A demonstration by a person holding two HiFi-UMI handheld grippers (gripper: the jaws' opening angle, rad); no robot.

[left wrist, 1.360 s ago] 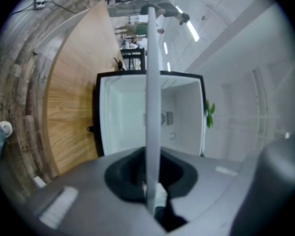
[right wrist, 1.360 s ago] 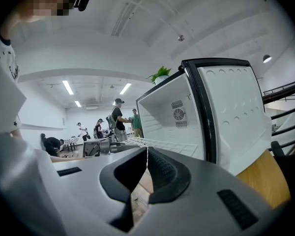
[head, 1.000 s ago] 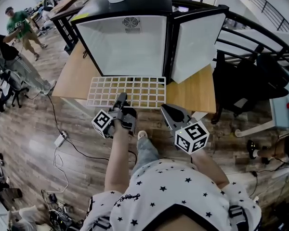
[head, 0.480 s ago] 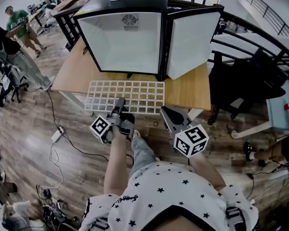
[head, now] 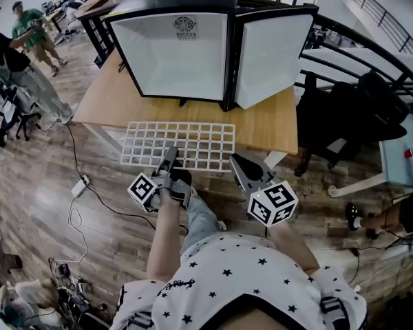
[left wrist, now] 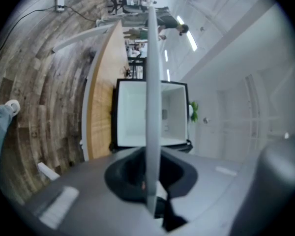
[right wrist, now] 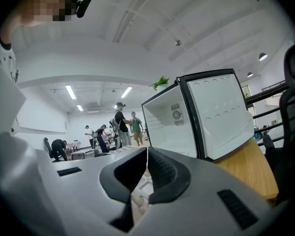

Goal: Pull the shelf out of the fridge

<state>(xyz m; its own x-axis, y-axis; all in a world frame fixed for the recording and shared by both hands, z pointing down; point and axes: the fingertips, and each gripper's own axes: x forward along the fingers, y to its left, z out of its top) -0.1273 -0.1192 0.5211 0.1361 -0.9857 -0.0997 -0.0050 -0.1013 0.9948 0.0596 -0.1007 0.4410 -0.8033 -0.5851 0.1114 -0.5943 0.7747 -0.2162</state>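
Head view
- Shelf: one white wire shelf (head: 182, 145), lying flat and wholly out of the fridge (head: 172, 53). It sits across the front edge of the desk (head: 261, 126), with its near part hanging over the floor.
- Long axis: runs left to right, along the desk's front edge. The short side points back towards the fridge opening.
- Left gripper: the left gripper (head: 169, 155) meets the shelf's near long edge, a little left of its middle. The shelf lies straight ahead of it, away from the person.
- Right gripper: the right gripper (head: 239, 162) sits just beside the shelf's near right corner and seems not to touch it.
- Nearer hand: the left, judged as the one that carries the shelf.
- Count: one fridge with one door (head: 272, 57) swung open, one shelf, two grippers.

Left gripper view
- Tool state: the jaws are pinching the shelf (left wrist: 153, 107), which shows edge-on as a single pale bar rising from between them.
- Behind it: the open fridge (left wrist: 132, 117) on the desk (left wrist: 99, 107), in line with the bar.

Right gripper view
- Tool state: the jaws are pressed together at their tips, with nothing between them.
- Ahead: the fridge (right wrist: 169, 127) and its open door (right wrist: 219, 112) stand on the desk (right wrist: 250, 168).
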